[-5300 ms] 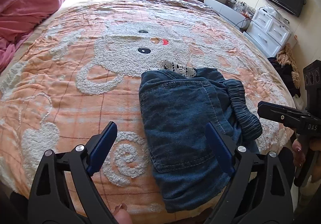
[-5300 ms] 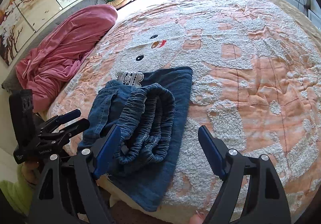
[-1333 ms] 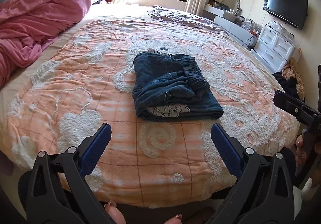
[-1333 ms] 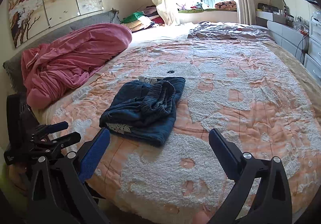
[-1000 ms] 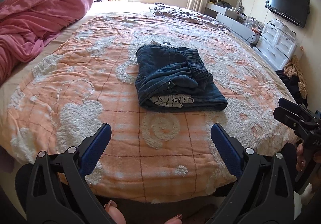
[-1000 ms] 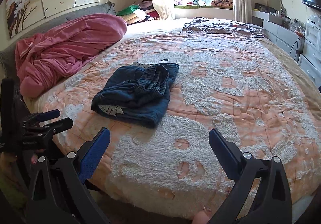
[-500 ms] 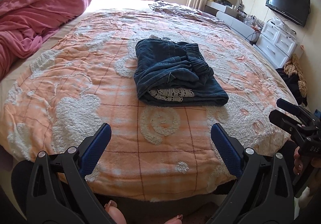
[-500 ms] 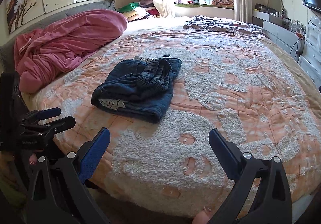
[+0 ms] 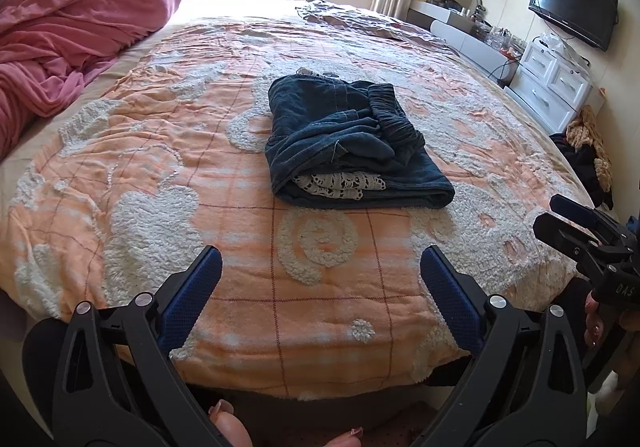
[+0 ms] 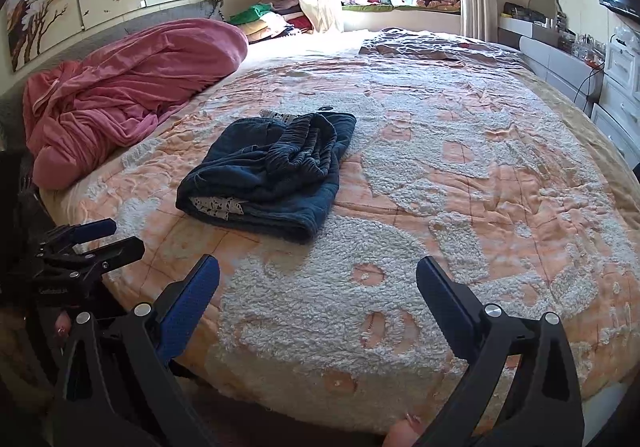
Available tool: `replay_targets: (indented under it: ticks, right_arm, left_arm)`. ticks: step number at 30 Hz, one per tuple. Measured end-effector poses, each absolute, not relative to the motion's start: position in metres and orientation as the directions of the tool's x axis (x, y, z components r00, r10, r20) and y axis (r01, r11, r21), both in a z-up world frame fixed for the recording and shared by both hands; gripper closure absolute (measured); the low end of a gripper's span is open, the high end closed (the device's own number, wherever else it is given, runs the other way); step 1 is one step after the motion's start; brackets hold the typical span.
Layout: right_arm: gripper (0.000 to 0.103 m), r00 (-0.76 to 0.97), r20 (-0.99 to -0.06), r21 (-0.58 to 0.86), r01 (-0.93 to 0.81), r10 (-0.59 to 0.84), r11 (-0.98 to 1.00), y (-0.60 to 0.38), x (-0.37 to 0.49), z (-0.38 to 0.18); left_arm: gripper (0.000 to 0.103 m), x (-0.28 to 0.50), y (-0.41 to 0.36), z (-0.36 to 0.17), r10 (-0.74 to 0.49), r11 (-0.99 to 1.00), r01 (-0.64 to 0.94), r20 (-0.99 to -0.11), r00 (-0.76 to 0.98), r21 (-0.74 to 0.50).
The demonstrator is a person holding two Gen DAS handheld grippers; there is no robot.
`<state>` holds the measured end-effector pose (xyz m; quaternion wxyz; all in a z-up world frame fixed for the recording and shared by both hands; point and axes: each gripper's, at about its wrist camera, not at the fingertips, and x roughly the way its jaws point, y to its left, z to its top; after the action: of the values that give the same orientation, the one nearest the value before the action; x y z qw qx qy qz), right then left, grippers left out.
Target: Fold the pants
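Note:
Dark blue denim pants [image 9: 352, 145] lie folded in a thick bundle on the orange and white bedspread [image 9: 168, 183], with white lace trim showing at the near edge and the elastic waistband on top. The same pants [image 10: 272, 175] sit left of centre in the right wrist view. My left gripper [image 9: 320, 279] is open and empty, held back at the bed's near edge, well short of the bundle. My right gripper [image 10: 318, 287] is likewise open and empty, off to the right of the left one. Each gripper shows in the other's view: right gripper [image 9: 580, 227], left gripper [image 10: 92, 239].
A pink blanket [image 9: 68, 31] is heaped at the bed's left side. A grey quilt [image 10: 432, 43] lies at the far end near the window. White drawers [image 9: 556, 87], a wall TV [image 9: 572, 15] and clothes on the floor [image 9: 588, 151] line the right wall.
Both grippers let go of the pants and pulled back from the bed; the folded bundle now lies farther away. Over the last second only slight drifting of the views.

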<state>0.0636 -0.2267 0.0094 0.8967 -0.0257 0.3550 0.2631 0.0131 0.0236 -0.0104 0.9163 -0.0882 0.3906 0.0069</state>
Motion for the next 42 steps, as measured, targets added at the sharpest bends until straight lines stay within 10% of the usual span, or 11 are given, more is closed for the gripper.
replay_targets:
  ticks: [42]
  right_arm:
    - [0.005, 0.602, -0.674, 0.124, -0.478, 0.428, 0.869, -0.2227, 0.0668, 0.0082]
  left_arm:
    - [0.01, 0.013, 0.0187, -0.0122, -0.049, 0.986, -0.085, -0.742, 0.668, -0.141]
